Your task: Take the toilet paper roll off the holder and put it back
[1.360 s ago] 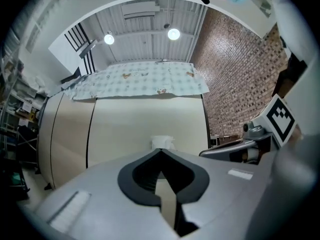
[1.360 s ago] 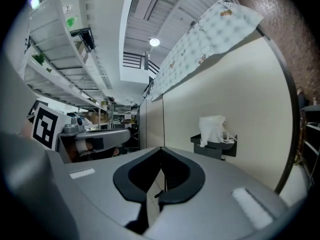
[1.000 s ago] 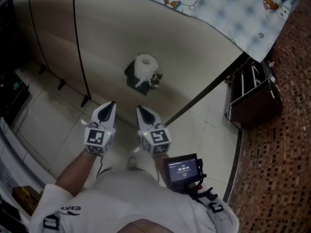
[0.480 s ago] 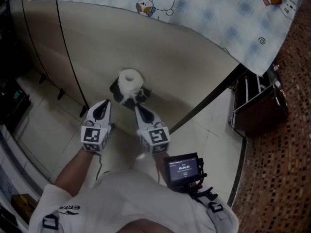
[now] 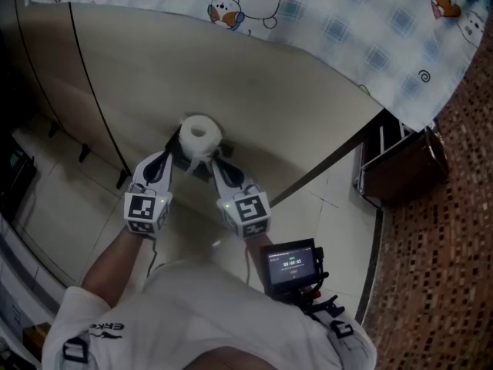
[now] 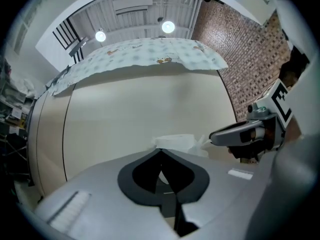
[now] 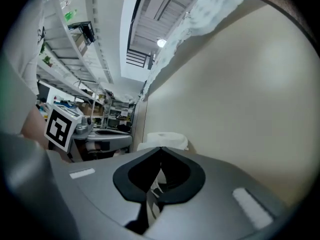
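Note:
A white toilet paper roll [image 5: 200, 135] stands upright on a black holder [image 5: 182, 156] fixed to a beige partition wall. My left gripper [image 5: 164, 157] is just left of the holder and my right gripper [image 5: 215, 163] just right of it, both a little below the roll. Both are shut with nothing between their jaws. In the left gripper view the roll [image 6: 175, 142] peeks over the closed left gripper [image 6: 161, 151], with the right gripper [image 6: 239, 133] alongside. In the right gripper view the roll [image 7: 165, 139] sits straight beyond the closed right gripper [image 7: 161, 149], and the left gripper [image 7: 107, 141] is beside it.
A blue checked cloth with cartoon prints [image 5: 347, 21] drapes over the top of the beige wall [image 5: 293, 106]. A dark wooden rack [image 5: 400, 168] stands on the tiled floor at the right. A small screen device [image 5: 291, 267] hangs at the person's waist.
Both grippers have moved forward toward the wall and now flank the roll and its holder. Their jaws have stayed shut.

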A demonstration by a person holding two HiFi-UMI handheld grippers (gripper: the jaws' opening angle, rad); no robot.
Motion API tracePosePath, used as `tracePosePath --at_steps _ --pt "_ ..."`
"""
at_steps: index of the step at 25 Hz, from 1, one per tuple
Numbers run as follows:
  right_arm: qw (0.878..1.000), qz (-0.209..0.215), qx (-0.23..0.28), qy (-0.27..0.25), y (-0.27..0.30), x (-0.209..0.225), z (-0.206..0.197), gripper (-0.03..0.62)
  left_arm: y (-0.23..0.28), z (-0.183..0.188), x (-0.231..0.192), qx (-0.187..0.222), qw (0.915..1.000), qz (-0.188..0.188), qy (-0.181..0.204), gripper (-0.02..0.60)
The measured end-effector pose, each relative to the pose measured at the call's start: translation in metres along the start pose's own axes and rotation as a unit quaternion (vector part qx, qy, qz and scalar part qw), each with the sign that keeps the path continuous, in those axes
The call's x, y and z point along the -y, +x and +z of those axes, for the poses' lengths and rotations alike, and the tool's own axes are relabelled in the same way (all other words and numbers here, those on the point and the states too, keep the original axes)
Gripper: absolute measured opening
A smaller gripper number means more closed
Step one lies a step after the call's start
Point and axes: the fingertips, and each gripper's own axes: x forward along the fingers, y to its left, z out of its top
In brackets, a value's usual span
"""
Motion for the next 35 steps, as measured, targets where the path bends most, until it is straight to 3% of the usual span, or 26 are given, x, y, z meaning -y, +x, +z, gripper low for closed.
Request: tracePosePath --at_steps 4,9,13,17,22,28,32,35 --pt "0.999 -0.001 -0.002 -0.034 0.008 0.003 0.013 0.028 0.008 -0.002 -0.005 0.005 0.9999 -0.013 -0.009 0.002" --pt "0.995 0.043 -0.023 -0.090 0.023 -0.014 0.024 0.218 0.011 -0.005 -0.013 0.012 0.9996 -0.021 -0.013 0.002" --pt "0.977 0.083 -0.057 -0.187 0.039 -0.032 0.033 0.278 0.012 -0.003 -0.020 0.019 0.9994 -0.024 -0.019 0.003" --pt "0.944 0.123 -0.120 -0.283 0.057 -0.043 0.030 0.296 0.009 -0.004 -0.028 0.022 0.9993 -0.021 -0.022 0.002" --pt "0.881 0.166 -0.239 -0.374 0.070 -0.042 0.005 0.293 0.001 -0.009 -0.041 0.021 0.9994 -0.010 -0.028 0.002" --pt "0.813 0.187 -0.341 -0.433 0.071 -0.034 -0.011 0.255 -0.007 -0.016 -0.057 0.017 0.9992 0.001 -0.038 0.002" --pt "0.786 0.201 -0.383 -0.442 0.071 -0.031 -0.021 0.242 -0.010 -0.020 -0.060 0.016 0.9988 0.005 -0.045 0.003" --pt "0.780 0.215 -0.398 -0.431 0.070 -0.036 -0.024 0.226 -0.011 -0.022 -0.062 0.015 0.9986 0.006 -0.050 0.002"
